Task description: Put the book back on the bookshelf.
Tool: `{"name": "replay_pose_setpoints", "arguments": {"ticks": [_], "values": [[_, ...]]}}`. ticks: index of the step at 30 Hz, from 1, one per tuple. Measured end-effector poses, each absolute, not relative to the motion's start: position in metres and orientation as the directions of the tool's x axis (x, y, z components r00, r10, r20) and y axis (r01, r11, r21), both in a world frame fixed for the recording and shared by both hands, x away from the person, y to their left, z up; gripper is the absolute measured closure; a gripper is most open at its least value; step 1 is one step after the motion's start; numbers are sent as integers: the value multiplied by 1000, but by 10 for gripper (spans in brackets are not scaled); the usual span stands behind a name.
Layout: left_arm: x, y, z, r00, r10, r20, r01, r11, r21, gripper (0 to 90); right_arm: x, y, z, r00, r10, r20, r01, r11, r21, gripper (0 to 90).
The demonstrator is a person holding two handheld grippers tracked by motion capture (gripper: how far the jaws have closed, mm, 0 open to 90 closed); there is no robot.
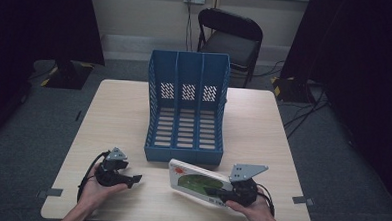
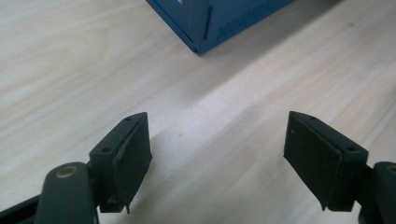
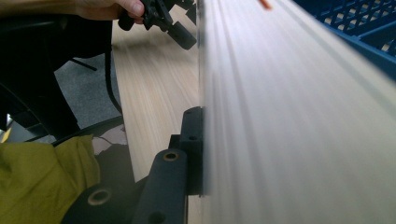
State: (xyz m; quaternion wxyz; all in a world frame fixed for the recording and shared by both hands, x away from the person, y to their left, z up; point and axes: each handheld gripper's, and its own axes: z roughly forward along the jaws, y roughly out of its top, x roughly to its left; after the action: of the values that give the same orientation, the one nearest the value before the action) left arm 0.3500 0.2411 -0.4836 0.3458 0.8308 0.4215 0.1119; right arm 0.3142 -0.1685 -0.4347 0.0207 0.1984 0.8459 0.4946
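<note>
Blue file rack (image 1: 187,110) stands mid-surface (image 1: 118,117). Right gripper (image 1: 220,193) – fingers clamped on the book (image 1: 196,183), just before the rack. Left gripper (image 1: 133,179) – fingers apart, nothing between them.

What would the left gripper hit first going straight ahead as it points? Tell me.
Probably the near left corner of the blue file rack: the left gripper, jaws open and empty, points across bare table toward it; depth is uncertain.
</note>
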Motion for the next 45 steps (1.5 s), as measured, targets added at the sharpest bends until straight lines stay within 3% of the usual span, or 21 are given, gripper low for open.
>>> {"name": "replay_pose_setpoints", "arguments": {"ticks": [12, 15, 20, 45], "values": [[360, 257, -495, 554, 831, -51, 641, -387, 663, 190, 313, -171, -424, -916, 370, 153, 310, 414, 856, 765], [361, 256, -501, 571, 821, -6, 597, -410, 689, 129, 313, -172, -421, -914, 376, 153, 313, 413, 855, 765], [362, 260, -507, 549, 836, -11, 582, -373, 723, 35, 313, -174, -414, -911, 387, 146, 307, 396, 865, 765], [363, 261, -507, 555, 832, -9, 579, -378, 722, 32, 330, -181, -373, -876, 469, 110, 279, 309, 909, 765]]}}
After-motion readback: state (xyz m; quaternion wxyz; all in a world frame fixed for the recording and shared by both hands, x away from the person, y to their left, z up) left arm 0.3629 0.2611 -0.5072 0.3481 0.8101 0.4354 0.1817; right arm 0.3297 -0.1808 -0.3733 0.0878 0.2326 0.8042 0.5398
